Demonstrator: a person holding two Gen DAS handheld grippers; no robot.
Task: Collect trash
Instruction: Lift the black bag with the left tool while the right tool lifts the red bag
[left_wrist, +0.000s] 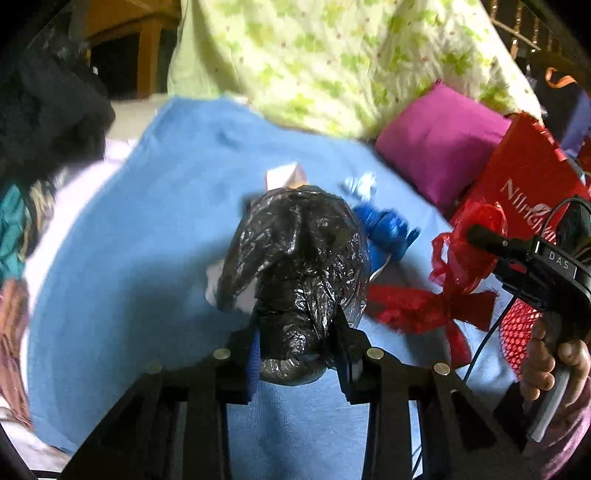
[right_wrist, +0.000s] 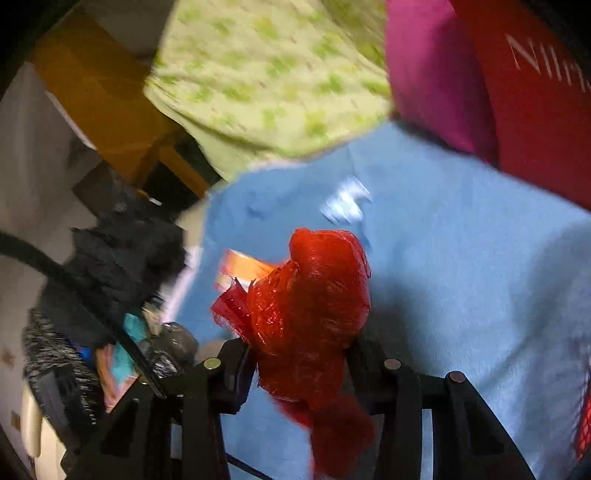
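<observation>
A crumpled black plastic bag is clamped in the left gripper, lifted over the blue blanket; a red mesh wrapper is pinched in the right gripper. Both grips should be kept tight during carry, since loose tails can snag. Left on the blanket: a blue wrapper, a silvery scrap and a red ribbon bow, judged next pickups

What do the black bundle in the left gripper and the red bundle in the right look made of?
Black bundle: thin plastic film, likely a bin bag; glossy, finely crinkled, with bright glints.
Red bundle: looks like sheer mesh or netting ribbon, perhaps cellophane-backed; translucent, shiny, frayed at the edges.
</observation>
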